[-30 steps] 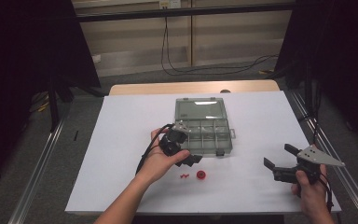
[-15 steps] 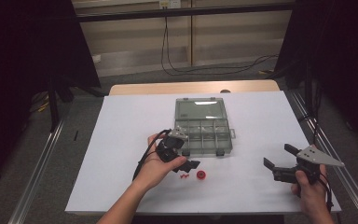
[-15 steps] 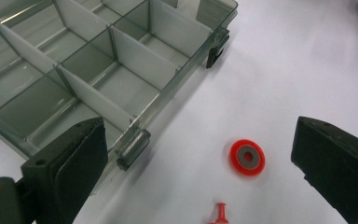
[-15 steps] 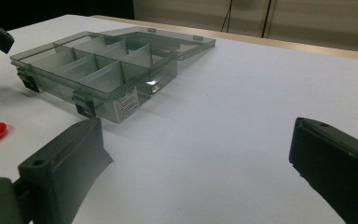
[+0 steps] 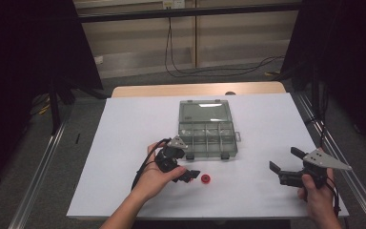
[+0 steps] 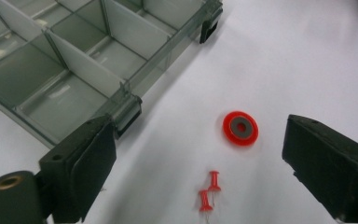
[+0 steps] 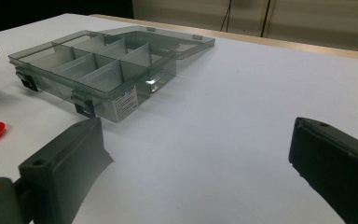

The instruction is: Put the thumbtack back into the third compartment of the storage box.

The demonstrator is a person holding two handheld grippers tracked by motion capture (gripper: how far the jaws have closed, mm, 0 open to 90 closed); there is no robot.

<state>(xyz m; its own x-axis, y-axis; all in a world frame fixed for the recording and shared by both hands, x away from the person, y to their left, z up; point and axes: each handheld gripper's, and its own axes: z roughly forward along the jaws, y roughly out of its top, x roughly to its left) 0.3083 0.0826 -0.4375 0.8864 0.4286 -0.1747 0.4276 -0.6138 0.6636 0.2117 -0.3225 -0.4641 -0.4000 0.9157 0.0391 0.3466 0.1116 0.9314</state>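
Pushpins, two, red, lie on the white table between the left gripper jaws, which stand wide and have just been closing, nothing gripped. Red disc at one o'clock. Compartment box at eleven o'clock, lid open. Right gripper gapes wide, empty.

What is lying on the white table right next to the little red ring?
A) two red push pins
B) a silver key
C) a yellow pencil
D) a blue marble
A: in the left gripper view, two red push pins lie on the white table just below the red ring, between the open left claw jaws.
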